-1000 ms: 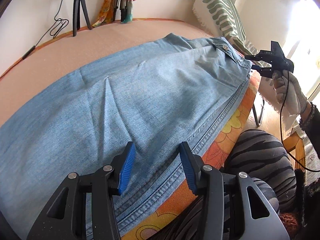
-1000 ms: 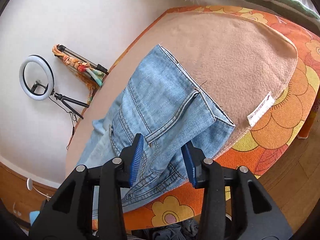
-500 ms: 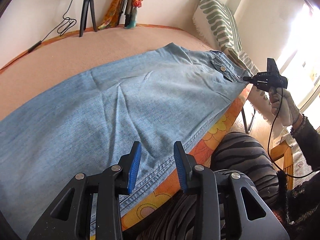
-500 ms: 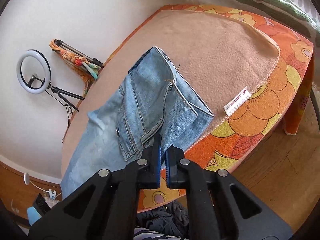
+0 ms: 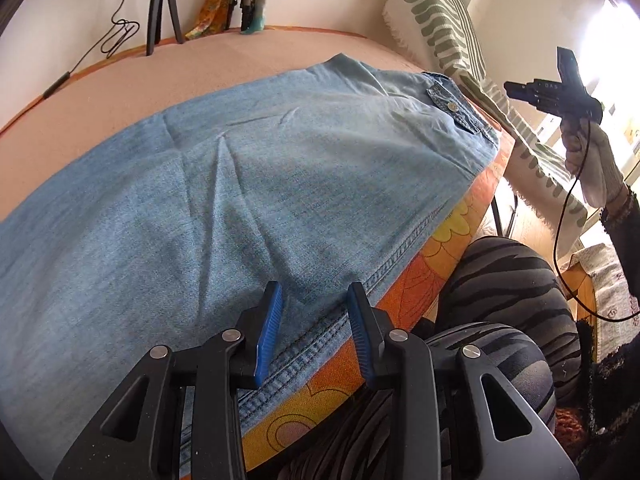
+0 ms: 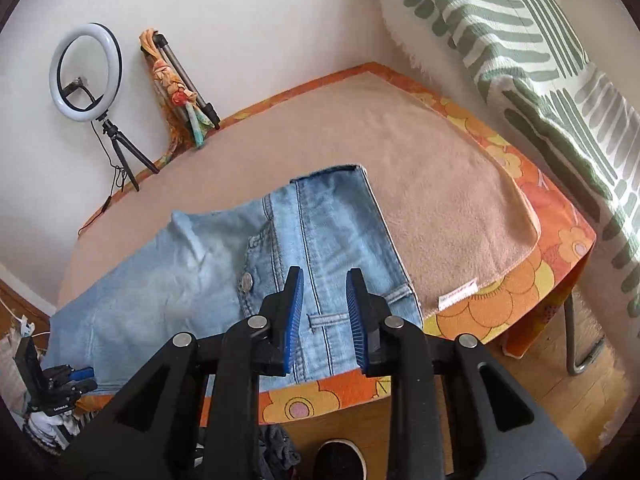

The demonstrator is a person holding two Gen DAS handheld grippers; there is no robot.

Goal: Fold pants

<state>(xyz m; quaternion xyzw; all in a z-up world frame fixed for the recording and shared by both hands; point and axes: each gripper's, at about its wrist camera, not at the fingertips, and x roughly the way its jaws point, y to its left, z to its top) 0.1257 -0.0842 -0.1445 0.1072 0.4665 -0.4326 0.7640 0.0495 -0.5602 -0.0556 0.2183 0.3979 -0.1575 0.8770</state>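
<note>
Now the right gripper (image 6: 322, 312) hovered part-open and empty above the jeans (image 5: 248, 184) waistband, its jaws just reopened, while the left gripper (image 5: 314, 328), narrowly apart, hung empty over their near seam, ready to fold.

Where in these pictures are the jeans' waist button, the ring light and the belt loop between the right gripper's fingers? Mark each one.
waist button (image 6: 247, 281): right wrist view, on the metal face of the button.
ring light (image 6: 85, 72): right wrist view, on the white ring's lower rim.
belt loop (image 6: 329, 319): right wrist view, on the middle of the denim strip.
</note>
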